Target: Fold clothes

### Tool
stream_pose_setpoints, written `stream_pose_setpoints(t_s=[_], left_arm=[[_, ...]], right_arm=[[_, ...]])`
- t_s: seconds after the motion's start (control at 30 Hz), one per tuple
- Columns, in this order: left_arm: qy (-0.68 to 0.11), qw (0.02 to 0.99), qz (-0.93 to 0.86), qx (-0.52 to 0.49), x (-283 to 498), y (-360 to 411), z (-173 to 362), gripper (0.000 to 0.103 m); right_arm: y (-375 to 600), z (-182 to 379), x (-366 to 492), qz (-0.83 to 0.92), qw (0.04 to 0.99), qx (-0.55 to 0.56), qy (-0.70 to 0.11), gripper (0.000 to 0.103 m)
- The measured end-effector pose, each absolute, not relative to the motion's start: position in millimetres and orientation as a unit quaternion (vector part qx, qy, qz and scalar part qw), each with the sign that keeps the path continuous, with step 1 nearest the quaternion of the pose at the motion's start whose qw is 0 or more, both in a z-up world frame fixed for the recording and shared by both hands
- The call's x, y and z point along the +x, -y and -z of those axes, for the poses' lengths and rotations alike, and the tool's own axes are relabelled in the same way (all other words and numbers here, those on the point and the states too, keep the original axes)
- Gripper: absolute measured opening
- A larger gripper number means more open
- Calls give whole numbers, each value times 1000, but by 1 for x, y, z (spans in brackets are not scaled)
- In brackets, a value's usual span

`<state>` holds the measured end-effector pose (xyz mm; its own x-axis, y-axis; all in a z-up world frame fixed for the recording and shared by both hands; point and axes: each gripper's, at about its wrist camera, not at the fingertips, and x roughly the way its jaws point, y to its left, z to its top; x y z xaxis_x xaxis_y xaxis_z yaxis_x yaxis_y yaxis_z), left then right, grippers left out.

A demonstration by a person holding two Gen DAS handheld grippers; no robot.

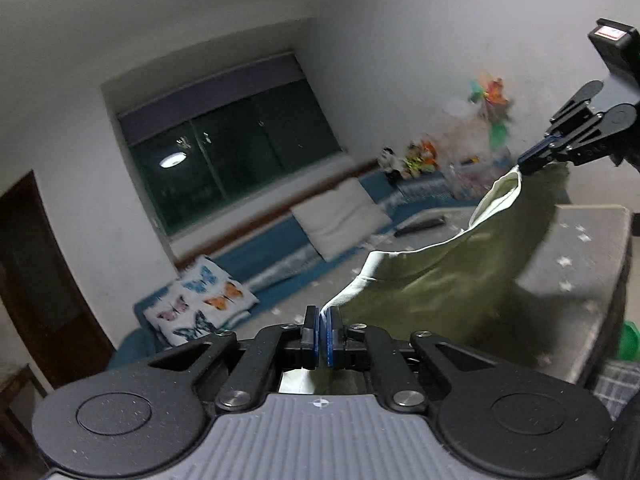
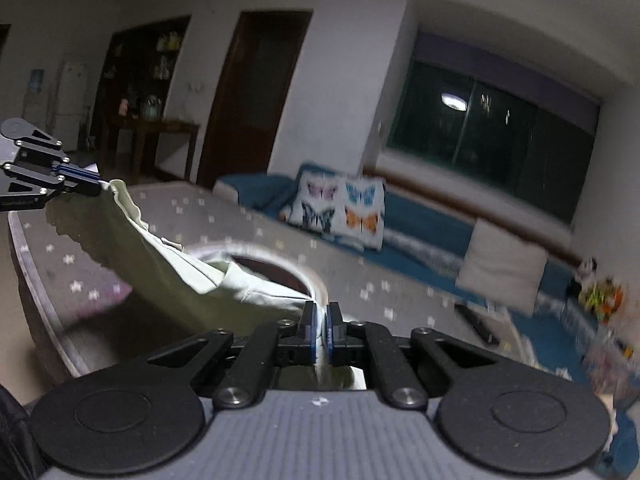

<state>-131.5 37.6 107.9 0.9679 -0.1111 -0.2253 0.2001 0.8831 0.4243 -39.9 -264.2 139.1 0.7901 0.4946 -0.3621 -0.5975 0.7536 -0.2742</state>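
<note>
both grippers (left gripper (image 1: 323, 334), right gripper (image 2: 320, 332)) clamped on green garment (image 1: 440, 280) above star-print bed (image 1: 580, 240)

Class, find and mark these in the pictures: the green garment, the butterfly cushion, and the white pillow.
green garment (image 1: 440, 292), left wrist view, on its hanging olive middle.
butterfly cushion (image 2: 340, 212), right wrist view, on its printed front.
white pillow (image 1: 340, 216), left wrist view, on its top face.

1. Left gripper (image 1: 323, 334): black linkage arms, silver screws, blue pads on black fingers (image 1: 309, 332).
2. Grey ribbed housing, small crosshair mark, two round black discs.
3. Right gripper (image 2: 320, 330): same build; red-lit display on black body, far right in left view.
</note>
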Motion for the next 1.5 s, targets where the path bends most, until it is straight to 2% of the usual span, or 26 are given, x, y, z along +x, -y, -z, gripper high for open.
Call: stream_pose_setpoints(t_s=[0.1,0.33,0.43,0.6,0.73,0.8,0.87,1.0,1.07,1.13,1.17,1.5], left_arm=[[-92,966,73,229,-111,-40,-110,4],[-129,965,55,223,-30,-53,-96,4],[-154,964,57,208,15,-60,-83,3],[-192,958,61,206,43,-69,-61,3],[-217,953,59,202,58,-77,-45,3],[-223,952,61,202,57,-78,-42,3],[-227,951,62,202,57,-79,-40,3],[-231,950,61,202,58,-79,-38,4],[-233,950,59,201,58,-80,-38,4],[-233,950,58,197,59,-80,-39,4],[-234,951,57,195,59,-81,-40,4],[-228,954,71,181,88,-81,-53,4]], right_arm=[[261,-154,-39,-297,927,-199,-113,1],[239,-154,28,-283,929,-207,-120,0],[232,-142,65,-280,929,-187,-156,0],[230,-107,112,-287,916,-151,-235,2],[241,-68,125,-301,897,-102,-307,11],[247,-50,127,-306,887,-71,-339,27],[251,-36,134,-304,879,-42,-364,33],[255,-16,141,-302,864,-8,-402,34],[254,-10,142,-303,859,2,-413,32],[252,-8,143,-306,853,10,-423,17],[250,-9,142,-308,853,12,-421,4],[265,-72,162,-261,920,3,-293,3]])
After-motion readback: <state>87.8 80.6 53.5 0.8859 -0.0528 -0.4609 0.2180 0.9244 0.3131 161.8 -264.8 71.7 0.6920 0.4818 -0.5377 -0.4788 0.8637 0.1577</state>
